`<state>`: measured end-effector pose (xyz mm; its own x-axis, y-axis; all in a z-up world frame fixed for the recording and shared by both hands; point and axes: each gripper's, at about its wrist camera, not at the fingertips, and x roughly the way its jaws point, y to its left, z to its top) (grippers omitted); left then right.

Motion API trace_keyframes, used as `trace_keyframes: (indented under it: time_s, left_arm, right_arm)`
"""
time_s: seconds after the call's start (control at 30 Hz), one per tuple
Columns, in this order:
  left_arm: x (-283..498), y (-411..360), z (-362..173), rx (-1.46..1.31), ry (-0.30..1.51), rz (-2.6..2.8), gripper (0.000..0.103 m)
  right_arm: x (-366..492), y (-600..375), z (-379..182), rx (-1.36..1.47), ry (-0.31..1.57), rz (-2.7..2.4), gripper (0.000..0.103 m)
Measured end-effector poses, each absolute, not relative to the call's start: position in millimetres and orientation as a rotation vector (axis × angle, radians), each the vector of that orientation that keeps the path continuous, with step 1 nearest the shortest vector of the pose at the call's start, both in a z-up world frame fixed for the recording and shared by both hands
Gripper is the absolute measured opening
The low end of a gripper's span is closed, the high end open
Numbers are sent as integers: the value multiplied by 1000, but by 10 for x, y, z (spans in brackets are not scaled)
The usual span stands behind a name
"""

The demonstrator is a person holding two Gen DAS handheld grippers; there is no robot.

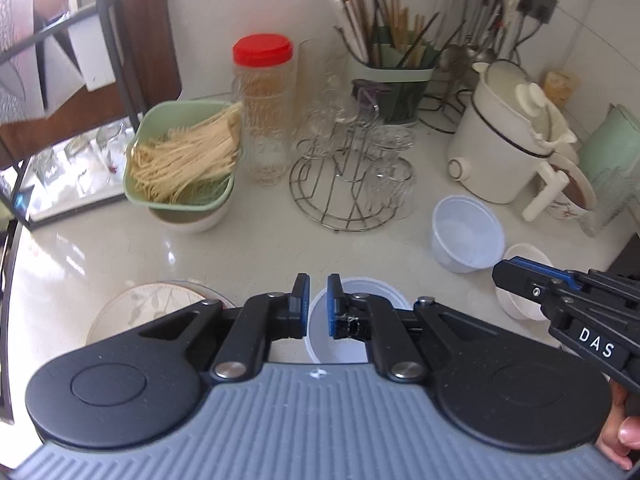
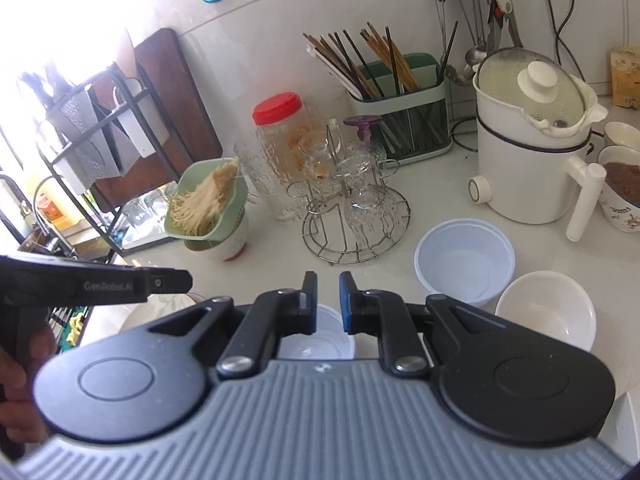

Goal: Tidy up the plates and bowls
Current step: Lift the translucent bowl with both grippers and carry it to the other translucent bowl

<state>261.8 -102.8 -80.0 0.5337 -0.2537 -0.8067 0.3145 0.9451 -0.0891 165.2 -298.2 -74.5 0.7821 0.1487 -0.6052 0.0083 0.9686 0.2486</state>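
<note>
My left gripper [image 1: 318,289] hovers over a translucent plastic bowl [image 1: 348,344], jaws nearly closed with a narrow gap and nothing between them. A leaf-patterned plate [image 1: 144,306] lies at its left. A second plastic bowl [image 1: 466,238] stands farther right, a white ceramic bowl [image 1: 520,304] beside it, partly under my right gripper [image 1: 500,274]. In the right wrist view my right gripper [image 2: 328,286] is also nearly closed and empty above the near plastic bowl [image 2: 320,336]; the other plastic bowl [image 2: 464,260] and the white bowl [image 2: 546,308] sit to its right.
At the back stand a green colander of noodles [image 1: 184,152], a red-lidded jar [image 1: 264,108], a wire rack of glasses [image 1: 352,168], a chopstick holder [image 1: 392,80], a white electric pot [image 1: 504,140] and a black shelf [image 1: 60,92] at left.
</note>
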Motion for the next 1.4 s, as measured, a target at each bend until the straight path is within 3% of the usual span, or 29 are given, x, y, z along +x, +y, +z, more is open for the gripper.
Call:
trace_keyframes:
  time_s: [0.47, 1.4]
  left_arm:
    - [2450, -686, -493, 123, 839, -444, 9]
    - [2253, -1071, -847, 62, 853, -640, 9]
  right_arm:
    - [1378, -2636, -539, 262, 609, -35, 15]
    - [970, -3040, -676, 323, 606, -278, 15]
